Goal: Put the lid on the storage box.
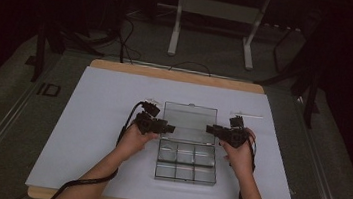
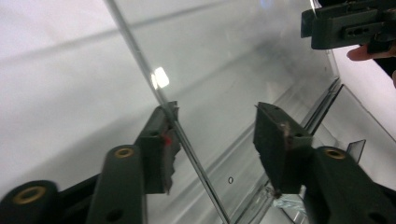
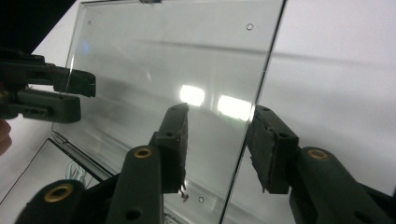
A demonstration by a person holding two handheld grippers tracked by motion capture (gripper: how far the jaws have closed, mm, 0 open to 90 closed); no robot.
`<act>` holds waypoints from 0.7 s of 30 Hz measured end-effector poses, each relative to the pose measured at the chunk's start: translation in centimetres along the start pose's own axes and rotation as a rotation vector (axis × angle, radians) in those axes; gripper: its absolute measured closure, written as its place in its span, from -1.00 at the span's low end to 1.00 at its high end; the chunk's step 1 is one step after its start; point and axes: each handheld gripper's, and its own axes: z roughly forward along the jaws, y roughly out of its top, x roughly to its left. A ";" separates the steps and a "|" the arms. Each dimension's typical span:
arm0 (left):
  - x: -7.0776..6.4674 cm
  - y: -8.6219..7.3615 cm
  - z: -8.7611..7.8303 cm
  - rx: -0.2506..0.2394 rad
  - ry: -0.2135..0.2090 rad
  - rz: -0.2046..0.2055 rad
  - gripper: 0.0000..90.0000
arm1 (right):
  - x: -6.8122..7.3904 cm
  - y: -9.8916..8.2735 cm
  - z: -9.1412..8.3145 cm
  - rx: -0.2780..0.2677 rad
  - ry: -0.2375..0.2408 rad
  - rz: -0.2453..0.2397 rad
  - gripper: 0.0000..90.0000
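A clear plastic compartment box (image 1: 187,162) lies in the middle of the white sheet (image 1: 91,120) that covers the wooden tabletop (image 1: 177,75). Its base is split into six cells in two rows of three, and no contents can be made out in any of them. The clear hinged lid (image 1: 189,122) is swung open to the far side of the base.

From the high view, the left claw (image 1: 168,128) sits at the lid's left edge and the right claw (image 1: 209,129) at its right edge, each held in a hand (image 1: 136,136), but the jaw gaps are too small to read there. The left gripper view shows that claw's jaws spread, standing on either side of the lid's thin edge (image 2: 187,140) without pinching it, with the other claw (image 2: 350,25) across the pane. The right gripper view shows its jaws likewise spread astride the opposite edge (image 3: 247,140). The pane is glossy, carrying bright reflections.
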 end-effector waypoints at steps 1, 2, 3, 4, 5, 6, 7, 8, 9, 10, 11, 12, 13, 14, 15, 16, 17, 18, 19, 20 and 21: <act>-0.1 0.0 -0.2 -0.009 0.002 0.007 0.21 | 0.1 0.0 -0.2 -0.010 -0.001 -0.008 0.36; -0.1 0.0 -0.2 -0.009 0.002 0.007 0.24 | 0.2 0.0 -0.4 -0.018 -0.003 -0.017 0.38; -0.3 -0.1 -0.5 -0.027 0.011 0.027 0.26 | 0.3 -0.1 -0.5 -0.025 -0.004 -0.025 0.38; -0.4 -0.1 -0.7 -0.032 0.015 0.034 0.28 | 0.4 -0.1 -0.7 -0.031 -0.002 -0.030 0.38; -0.5 -0.1 -0.8 -0.035 0.022 0.041 0.31 | 0.5 -0.1 -0.8 -0.034 -0.001 -0.038 0.38; -0.6 -0.2 -0.9 -0.039 0.025 0.046 0.33 | 0.6 -0.1 -0.9 -0.038 -0.002 -0.046 0.37; -0.7 -0.2 -1.0 -0.040 0.028 0.051 0.35 | 0.7 -0.2 -1.1 -0.041 -0.001 -0.051 0.37; -0.7 -0.2 -1.1 -0.039 0.030 0.059 0.36 | 0.8 -0.2 -1.2 -0.044 0.000 -0.053 0.37; -0.8 -0.2 -1.1 -0.042 0.031 0.061 0.37 | 0.8 -0.2 -1.3 -0.045 0.000 -0.058 0.38; -0.9 -0.2 -1.2 -0.043 0.032 0.062 0.39 | 0.9 -0.2 -1.4 -0.048 0.000 -0.060 0.38; -1.0 -0.1 -1.3 -0.042 0.035 0.069 0.39 | 1.0 -0.2 -1.5 -0.050 0.000 -0.063 0.38; -1.1 -0.1 -1.3 -0.045 0.037 0.074 0.40 | 1.0 -0.3 -1.6 -0.052 0.000 -0.066 0.38; -1.1 -0.2 -1.4 -0.046 0.038 0.082 0.40 | 1.1 -0.3 -1.7 -0.055 -0.001 -0.071 0.39; -1.2 -0.2 -1.4 -0.048 0.042 0.089 0.40 | 1.1 -0.3 -1.8 -0.058 0.002 -0.071 0.39; -1.3 -0.2 -1.5 -0.050 0.044 0.096 0.42 | 1.2 -0.3 -1.9 -0.061 0.002 -0.076 0.39; -1.3 -0.2 -1.6 -0.056 0.043 0.099 0.44 | 1.2 -0.4 -2.0 -0.064 0.003 -0.081 0.40; -1.3 -0.3 -1.7 -0.058 0.038 0.103 0.45 | 1.3 -0.4 -2.1 -0.070 0.003 -0.087 0.40; -1.4 -0.3 -1.7 -0.062 0.035 0.105 0.45 | 1.3 -0.5 -2.2 -0.073 0.003 -0.093 0.40; -1.4 -0.3 -1.7 -0.062 0.035 0.105 0.45 | 1.3 -0.5 -2.2 -0.073 0.003 -0.093 0.40; -1.4 -0.4 -1.8 -0.065 0.028 0.108 0.45 | 1.4 -0.5 -2.3 -0.077 0.001 -0.098 0.41; -1.4 -0.4 -1.9 -0.066 0.028 0.111 0.45 | 1.5 -0.6 -2.4 -0.079 -0.002 -0.110 0.42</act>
